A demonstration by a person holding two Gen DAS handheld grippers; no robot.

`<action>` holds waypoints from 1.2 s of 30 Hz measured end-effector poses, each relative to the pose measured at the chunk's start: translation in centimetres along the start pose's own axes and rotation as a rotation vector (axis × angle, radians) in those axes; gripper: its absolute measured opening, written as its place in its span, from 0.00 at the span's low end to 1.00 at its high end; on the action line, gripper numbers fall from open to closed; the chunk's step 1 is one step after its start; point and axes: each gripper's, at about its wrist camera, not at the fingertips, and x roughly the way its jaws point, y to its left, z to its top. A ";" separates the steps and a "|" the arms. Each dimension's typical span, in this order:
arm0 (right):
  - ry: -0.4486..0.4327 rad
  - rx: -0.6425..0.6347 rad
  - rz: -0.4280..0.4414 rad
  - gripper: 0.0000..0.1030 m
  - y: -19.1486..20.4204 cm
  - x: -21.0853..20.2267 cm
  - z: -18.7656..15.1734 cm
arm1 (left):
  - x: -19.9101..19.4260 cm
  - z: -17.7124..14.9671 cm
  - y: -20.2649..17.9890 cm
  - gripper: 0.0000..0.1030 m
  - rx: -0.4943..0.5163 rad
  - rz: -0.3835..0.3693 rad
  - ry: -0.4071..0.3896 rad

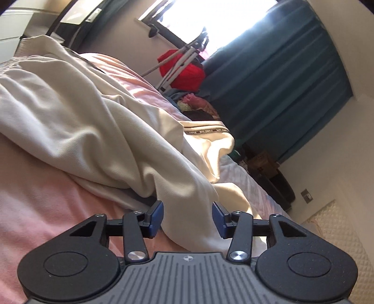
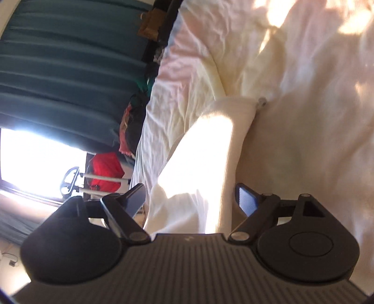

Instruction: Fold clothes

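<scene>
Item: cream garment (image 1: pixel 93 112), crumpled on bed (image 1: pixel 35 198). Left hand-held gripper (image 1: pixel 188 218) and right hand-held gripper (image 2: pixel 190 198) both gaped, holding nothing. I judged pinching one edge layer best.

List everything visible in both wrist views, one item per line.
Cream cotton garment: one, off-white, crumpled on the bed, part of it between both grippers' open fingers.
Pink bed cover: one, pale pink, under the garment.
Teal curtains: at least one, blue-green, beside the window.
Bright window: one, overexposed, far wall.
Red bag: one, bright red, beside the bed.
Left gripper: one, black with blue pads, open.
Right gripper: one, black with blue pads, open.
</scene>
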 end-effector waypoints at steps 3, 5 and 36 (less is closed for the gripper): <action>0.017 0.080 0.023 0.84 -1.5 0.8 0.5 | -0.1 0.5 0.9 0.62 -0.053 0.025 -0.023; 0.012 0.121 0.049 0.83 -2.4 1.3 1.1 | 0.6 0.7 2.2 0.75 -0.108 0.009 -0.015; -0.394 -0.348 -0.008 0.11 0.6 -4.0 4.7 | -17.1 12.9 15.8 0.04 -0.668 0.280 -0.387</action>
